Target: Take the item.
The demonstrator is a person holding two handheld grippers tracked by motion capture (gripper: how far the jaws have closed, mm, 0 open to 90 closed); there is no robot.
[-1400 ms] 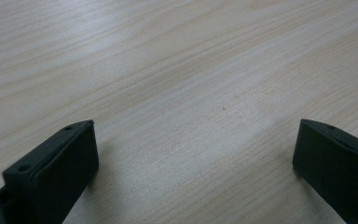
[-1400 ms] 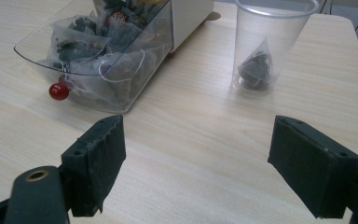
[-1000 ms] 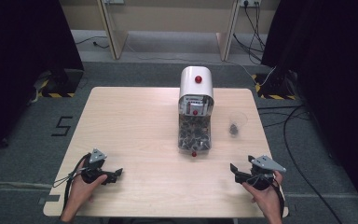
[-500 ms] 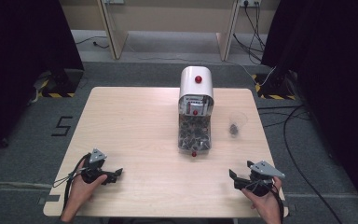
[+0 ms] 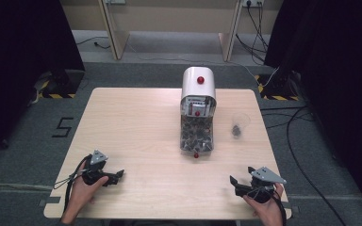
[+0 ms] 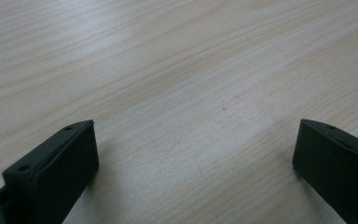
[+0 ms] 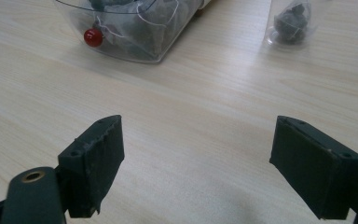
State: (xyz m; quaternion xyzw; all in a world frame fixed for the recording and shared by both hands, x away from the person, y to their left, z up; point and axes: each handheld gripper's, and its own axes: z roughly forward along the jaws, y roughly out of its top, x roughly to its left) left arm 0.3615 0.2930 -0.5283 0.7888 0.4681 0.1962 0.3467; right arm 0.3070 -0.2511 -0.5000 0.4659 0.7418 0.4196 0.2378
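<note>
A white dispenser [image 5: 198,84] with a red knob stands at the table's middle back. Its clear front bin [image 5: 197,136] holds several dark tea bags; the same bin [image 7: 135,28] has a small red knob [image 7: 93,37]. To its right stands a clear plastic cup [image 5: 239,124] with a dark tea bag inside, and this cup [image 7: 291,21] is upright. My left gripper [image 5: 115,176] rests open near the front left edge, its jaws wide over bare wood [image 6: 191,121]. My right gripper [image 5: 235,183] is open at the front right, empty, pointing toward the bin.
The light wooden table [image 5: 136,127] stands on grey carpet. Cables [image 5: 301,122] trail on the floor to the right. A floor mark reading 5 [image 5: 63,127] lies to the left. Dark curtains hang on both sides.
The right gripper has shifted slightly toward the table's front edge. The left gripper has stayed in place.
</note>
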